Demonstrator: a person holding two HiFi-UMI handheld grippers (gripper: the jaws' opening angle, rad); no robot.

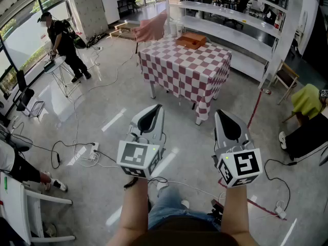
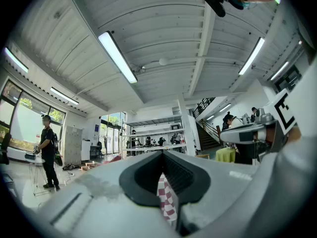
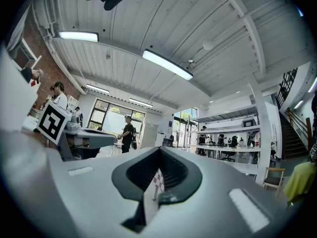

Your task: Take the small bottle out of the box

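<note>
A brown box lies on a table with a red-and-white checked cloth, far across the floor from me. No small bottle shows in any view. Both grippers are held side by side over the floor, well short of the table and pointing toward it. My left gripper is shut with nothing in it, and so is my right gripper. In the left gripper view the jaws meet, and a strip of the checked cloth shows through the slit. The right gripper view shows the same.
A person stands at a small stand at the far left. White shelving runs behind the table. Cables and a power strip lie on the floor. A chair with yellow-green cloth is at the right, a white chair at lower left.
</note>
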